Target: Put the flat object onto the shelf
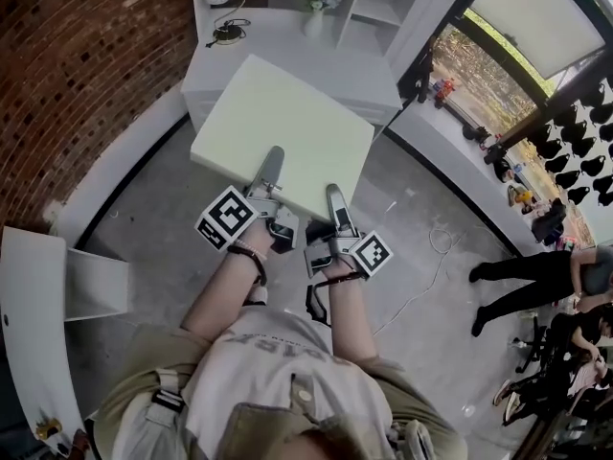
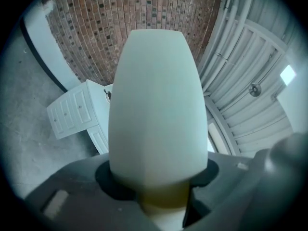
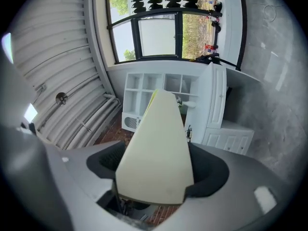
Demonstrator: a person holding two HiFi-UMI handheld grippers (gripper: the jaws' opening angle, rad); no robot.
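Carrying step, by the look of it. Hold the flat board (image 1: 283, 127) level by its near edge, as now: left gripper (image 1: 273, 168) clamped on that edge toward the left corner, right gripper (image 1: 335, 201) pinching it toward the right corner, board in the air before the counter (image 1: 326, 56), far corner by the counter's front edge. Match both hands' height so no twist loads the grips. Pass clear of the vase (image 1: 315, 12) at the counter's back edge. Aim for the shelf unit (image 3: 137, 88): open white compartments, seemingly bare, though too small to tell for sure. Feed the far edge in first; let go only once supported.
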